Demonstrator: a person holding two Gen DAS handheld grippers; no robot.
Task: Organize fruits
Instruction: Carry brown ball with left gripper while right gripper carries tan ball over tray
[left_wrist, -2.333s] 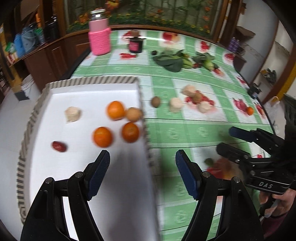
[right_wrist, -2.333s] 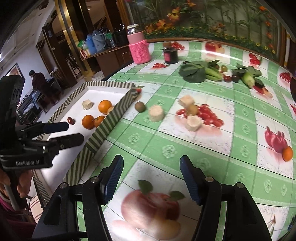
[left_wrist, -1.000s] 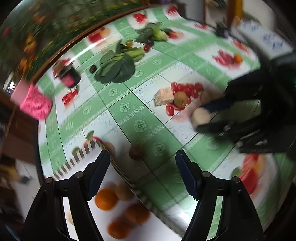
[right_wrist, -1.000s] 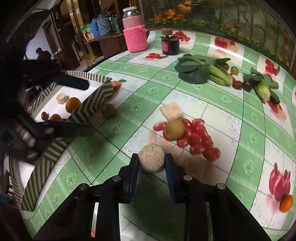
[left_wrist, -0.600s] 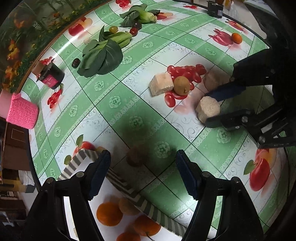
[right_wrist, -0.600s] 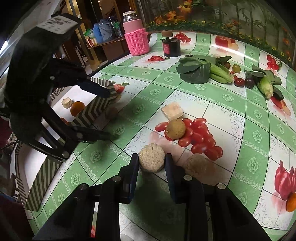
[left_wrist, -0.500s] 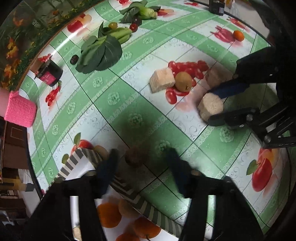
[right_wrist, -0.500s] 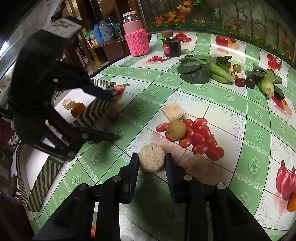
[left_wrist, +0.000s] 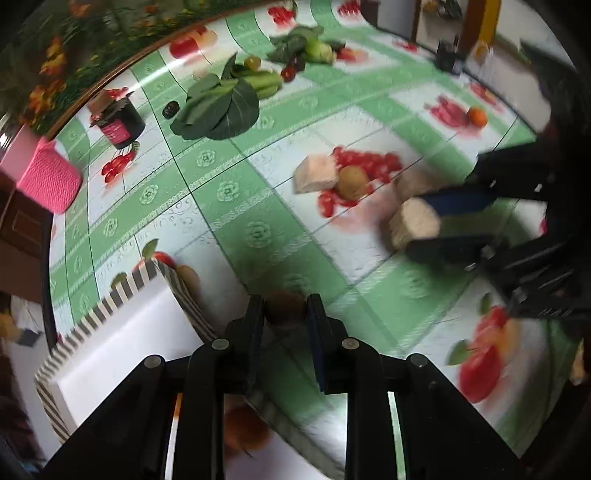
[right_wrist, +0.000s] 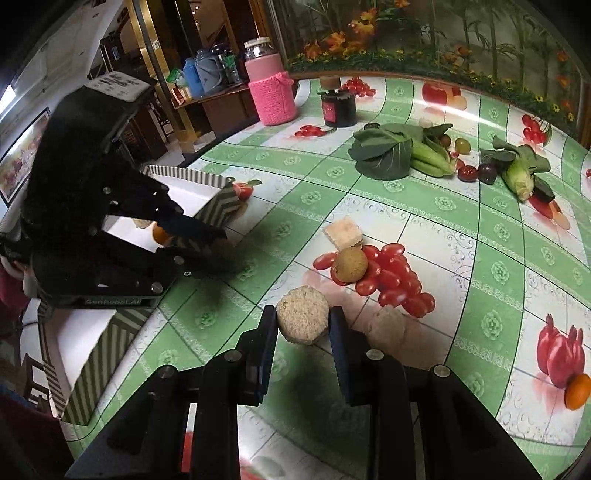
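Tablecloth (right_wrist: 436, 206) of green fruit-print checks

A home dining room is suggested: a fruit-printed oilcloth (right_wrist: 436, 206) is spread over the table, wooden cabinets (right_wrist: 221, 107) and thermos jugs (right_wrist: 207, 75) are seen beyond its far edge.

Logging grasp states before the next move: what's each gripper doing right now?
Left gripper: shut on the brown kiwi, beside the striped tray.
Right gripper: shut on the round beige piece.
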